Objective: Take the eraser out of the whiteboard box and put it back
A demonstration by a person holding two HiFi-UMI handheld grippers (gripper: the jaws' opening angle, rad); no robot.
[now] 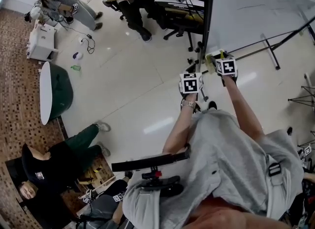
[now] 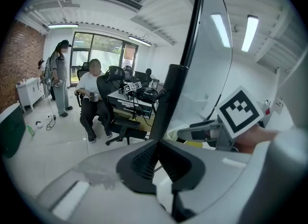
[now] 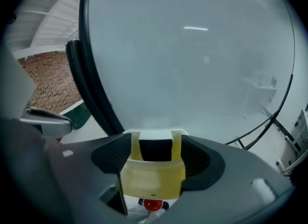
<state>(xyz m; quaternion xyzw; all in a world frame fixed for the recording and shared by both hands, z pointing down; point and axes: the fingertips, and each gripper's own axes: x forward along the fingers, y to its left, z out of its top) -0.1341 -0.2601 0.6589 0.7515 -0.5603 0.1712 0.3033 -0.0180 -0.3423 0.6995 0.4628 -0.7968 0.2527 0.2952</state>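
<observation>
A translucent yellow box (image 3: 153,179) hangs at the foot of the whiteboard (image 3: 192,64). In it stands the eraser (image 3: 155,151), black with a white top. My right gripper (image 3: 155,141) is open. Its jaws stand wide on either side of the box, and neither presses on the eraser. In the head view the right gripper (image 1: 220,58) is at the box (image 1: 211,61), by the board's black edge. The left gripper (image 1: 193,70) hovers just left of it. Its pads (image 2: 144,160) meet at the tips with nothing between them. The left gripper view shows the right gripper's marker cube (image 2: 239,112).
The whiteboard's black frame (image 2: 192,49) and stand legs (image 1: 268,50) are close ahead. A round green table (image 1: 55,91) stands to the left. People sit on office chairs (image 1: 177,18) by a desk behind. Another person (image 1: 54,164) sits low at the left.
</observation>
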